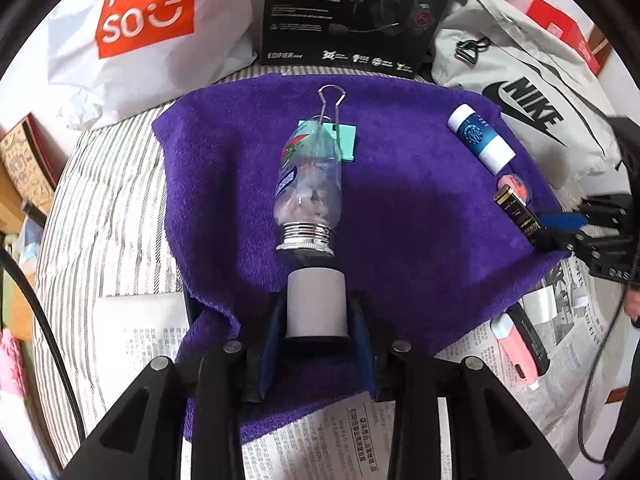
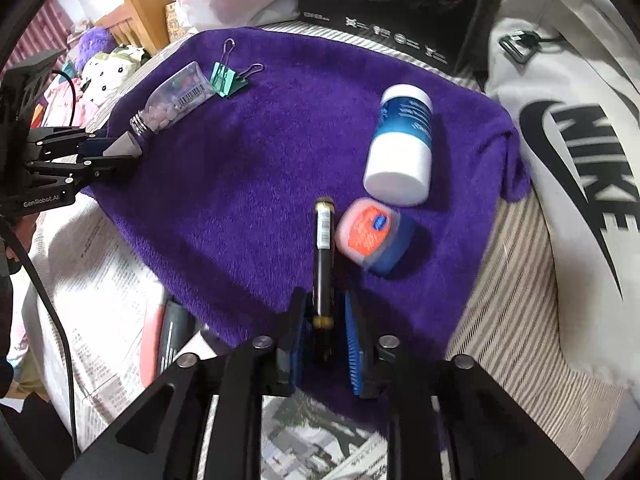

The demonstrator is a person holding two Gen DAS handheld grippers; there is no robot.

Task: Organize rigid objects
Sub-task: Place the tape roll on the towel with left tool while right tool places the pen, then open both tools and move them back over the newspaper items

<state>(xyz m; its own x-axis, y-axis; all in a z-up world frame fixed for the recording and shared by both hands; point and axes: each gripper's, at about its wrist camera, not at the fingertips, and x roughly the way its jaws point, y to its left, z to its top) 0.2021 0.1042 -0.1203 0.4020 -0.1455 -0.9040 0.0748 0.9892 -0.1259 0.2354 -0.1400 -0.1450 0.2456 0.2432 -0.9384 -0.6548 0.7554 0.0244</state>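
A clear pill bottle [image 1: 310, 184] lies on the purple towel [image 1: 420, 220] with its threaded neck bare. Its white cap [image 1: 316, 312] sits just off the neck, between the pads of my left gripper [image 1: 316, 300], which stand slightly apart from it: open. A green binder clip [image 1: 344, 136] lies behind the bottle. My right gripper [image 2: 324, 300] is open around a dark gold-tipped tube [image 2: 323, 256] that rests on the towel [image 2: 248, 160], with a gap at the right pad. Beside the tube are a pink-lidded blue tin [image 2: 366, 234] and a white-and-blue bottle [image 2: 404, 144].
Behind the towel stand a white Miniso bag [image 1: 132, 20], a black headset box [image 1: 352, 12] and a grey Nike bag [image 1: 528, 92]. Newspaper [image 1: 360, 432] covers the striped bedding [image 1: 108, 208] in front. A pink device [image 1: 516, 352] lies on the paper at the right.
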